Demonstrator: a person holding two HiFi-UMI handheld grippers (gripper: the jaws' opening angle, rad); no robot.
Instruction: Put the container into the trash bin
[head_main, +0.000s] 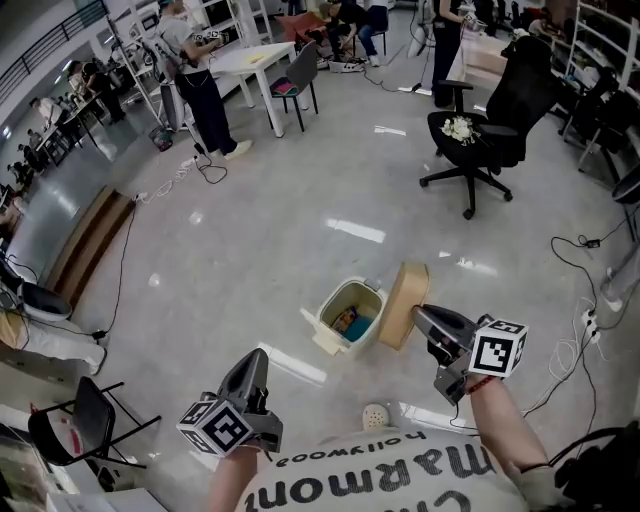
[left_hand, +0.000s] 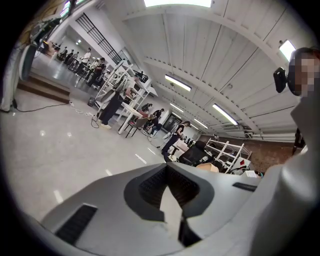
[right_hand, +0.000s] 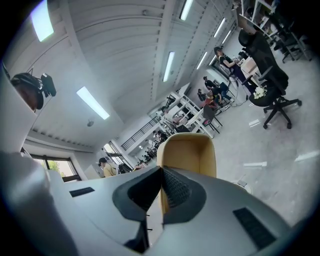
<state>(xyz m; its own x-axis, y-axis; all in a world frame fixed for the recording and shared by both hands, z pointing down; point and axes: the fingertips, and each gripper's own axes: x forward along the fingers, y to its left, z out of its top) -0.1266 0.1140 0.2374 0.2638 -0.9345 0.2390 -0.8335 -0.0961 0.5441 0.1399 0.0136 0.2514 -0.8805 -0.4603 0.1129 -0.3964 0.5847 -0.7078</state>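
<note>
A cream trash bin (head_main: 373, 293) stands open on the grey floor in the head view, with colourful rubbish inside and its lid flap (head_main: 322, 339) hanging at the front left. My right gripper (head_main: 420, 314) is shut on the edge of a tan container (head_main: 404, 303), held upright just right of the bin's rim. In the right gripper view the container (right_hand: 189, 155) rises beyond the closed jaws of the right gripper (right_hand: 161, 173). My left gripper (head_main: 258, 360) hangs lower left of the bin, apart from it. The left gripper (left_hand: 167, 168) is shut with nothing in it.
A black office chair (head_main: 490, 120) stands at the back right. Cables (head_main: 592, 300) trail over the floor at the right. A small white round object (head_main: 375, 415) lies near my feet. A white table (head_main: 255, 60) and a standing person (head_main: 200, 85) are far back left.
</note>
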